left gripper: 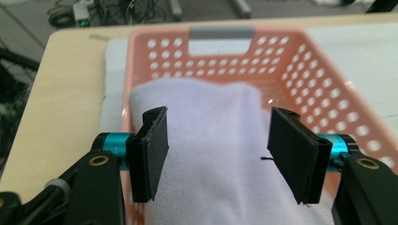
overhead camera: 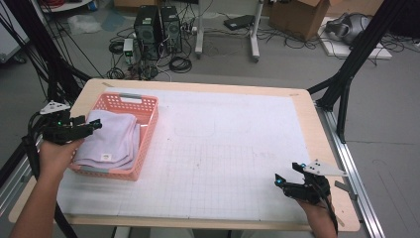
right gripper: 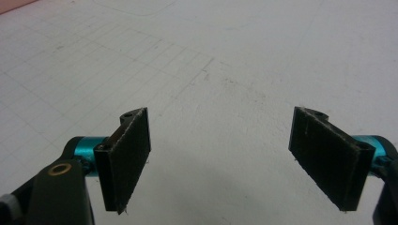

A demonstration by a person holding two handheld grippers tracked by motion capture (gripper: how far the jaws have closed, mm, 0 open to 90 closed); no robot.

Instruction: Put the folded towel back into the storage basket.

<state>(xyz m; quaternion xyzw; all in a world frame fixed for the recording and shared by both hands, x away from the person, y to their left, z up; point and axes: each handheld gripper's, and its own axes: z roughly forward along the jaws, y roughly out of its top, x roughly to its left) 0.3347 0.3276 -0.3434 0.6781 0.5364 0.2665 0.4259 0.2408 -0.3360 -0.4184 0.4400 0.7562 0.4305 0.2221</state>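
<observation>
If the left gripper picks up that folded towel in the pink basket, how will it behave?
The towel looks soft, so it would probably droop and unfold when pinched at one spot. It seems light. The basket, thin perforated plastic, might slide if the cloth drags on its wall.

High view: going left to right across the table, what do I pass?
Left claw → basket holding the folded towel → bare gridded mat → right claw.
</observation>
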